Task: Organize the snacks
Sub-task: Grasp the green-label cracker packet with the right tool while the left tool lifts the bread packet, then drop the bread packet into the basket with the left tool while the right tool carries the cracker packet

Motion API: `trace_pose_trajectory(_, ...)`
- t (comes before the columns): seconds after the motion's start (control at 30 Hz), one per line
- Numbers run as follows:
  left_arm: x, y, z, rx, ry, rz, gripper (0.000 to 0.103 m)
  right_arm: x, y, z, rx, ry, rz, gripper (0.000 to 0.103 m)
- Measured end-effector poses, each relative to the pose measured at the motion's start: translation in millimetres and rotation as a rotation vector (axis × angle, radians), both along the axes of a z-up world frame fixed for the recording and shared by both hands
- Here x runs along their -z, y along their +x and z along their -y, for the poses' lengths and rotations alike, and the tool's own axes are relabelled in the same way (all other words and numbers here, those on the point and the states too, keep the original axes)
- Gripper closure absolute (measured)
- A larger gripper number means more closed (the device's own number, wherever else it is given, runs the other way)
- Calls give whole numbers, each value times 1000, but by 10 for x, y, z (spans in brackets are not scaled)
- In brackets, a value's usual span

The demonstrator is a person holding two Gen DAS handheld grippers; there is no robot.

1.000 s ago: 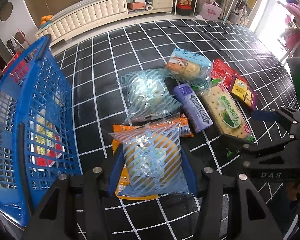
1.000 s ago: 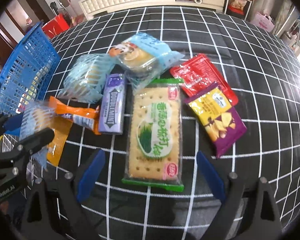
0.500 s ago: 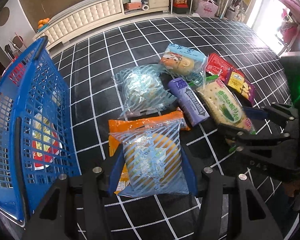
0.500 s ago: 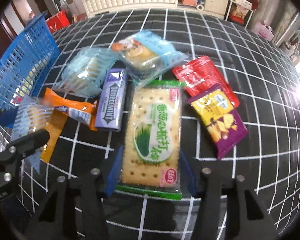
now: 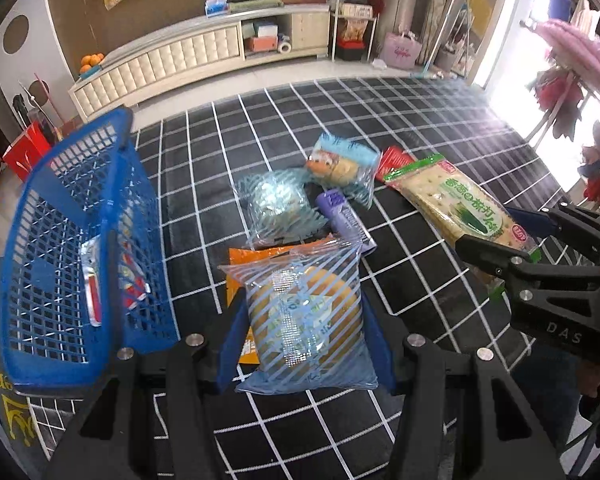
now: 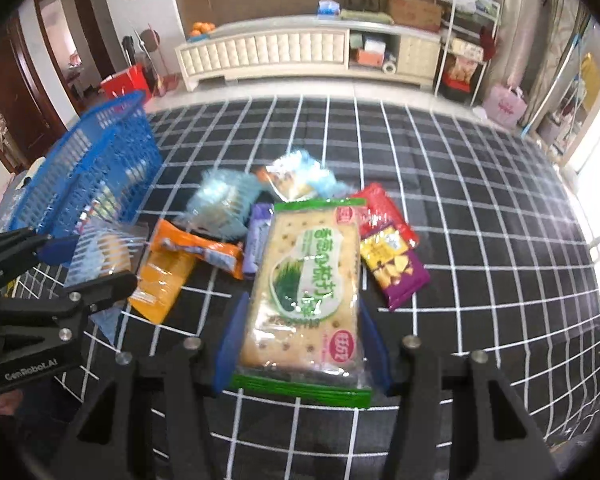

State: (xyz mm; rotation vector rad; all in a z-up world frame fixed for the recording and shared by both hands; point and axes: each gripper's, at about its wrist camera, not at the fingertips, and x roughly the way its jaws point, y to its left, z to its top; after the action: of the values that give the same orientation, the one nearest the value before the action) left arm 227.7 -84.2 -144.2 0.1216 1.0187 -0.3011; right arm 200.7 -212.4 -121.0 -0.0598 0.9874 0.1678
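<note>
My left gripper (image 5: 304,344) is clamped on the striped bread packet (image 5: 306,314), lifted beside the blue basket (image 5: 80,240). My right gripper (image 6: 300,340) is clamped on the green cracker pack (image 6: 304,280), raised above the checked mat (image 6: 480,280). Only the right view shows the purple chip bag (image 6: 394,268); only the left shows packets inside the basket.

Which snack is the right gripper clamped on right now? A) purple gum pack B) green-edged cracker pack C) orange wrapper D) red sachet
B: in the right wrist view the right gripper has its blue pads pressed on both long sides of the green-edged cracker pack, and the left wrist view shows that pack lifted clear of the checked cloth.
</note>
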Motion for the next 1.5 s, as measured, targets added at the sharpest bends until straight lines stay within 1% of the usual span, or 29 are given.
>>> trace_pose_trajectory(0.2, -311, -131, -258, -12, -62, 37, 52, -312, -50, -225, -24, 23, 53, 45)
trace_pose_trajectory(0.27, -416, -170, -363, -19, -52, 65, 52, -406, -47, -333, -39, 29, 70, 45)
trace_pose_trajectory(0.4, -538, -174, -636, -55, -59, 85, 52, -574, -44, -607, -83, 37, 108, 45)
trace_pose_trajectory(0.57, -653, -165, -1068, -122, -63, 103, 52, -643, 21, -912, -126, 55, 123, 45)
trace_pose_trajectory(0.7, -704, -172, -1347, -167, -53, 106, 52, -603, 68, -1166, -168, 61, 118, 45)
trace_pose_trajectory(0.9, -650, -47, -1733, -223, -59, 79, 52, -542, 178, -1475, -217, 91, 97, 45)
trace_pose_trajectory(1.03, -587, 81, -1862, -235, -65, 62, 52, -521, 289, -1671, -249, 88, 90, 45)
trace_pose_trajectory(1.1, -531, 160, -1919, -243, -80, 47, 52, -518, 304, -1740, -252, 91, 89, 45)
trace_pose_trajectory(1.3, -302, 358, -1899, -241, -91, -3, 51, -439, 395, -1798, -257, 85, 70, 45)
trace_pose_trajectory(1.37, -205, 418, -1889, -248, -113, -35, 51, -404, 418, -1789, -261, 76, 57, 45)
trace_pose_trajectory(1.4, -141, 454, -1868, -244, -126, -66, 51, -388, 428, -1774, -260, 73, 51, 45)
trace_pose_trajectory(1.47, -75, 470, -1815, -223, -133, -98, 51, -379, 449, -1764, -253, 69, 45, 45)
trace_pose_trajectory(1.5, -54, 463, -1786, -210, -128, -103, 47, -379, 458, -1740, -249, 69, 43, 45)
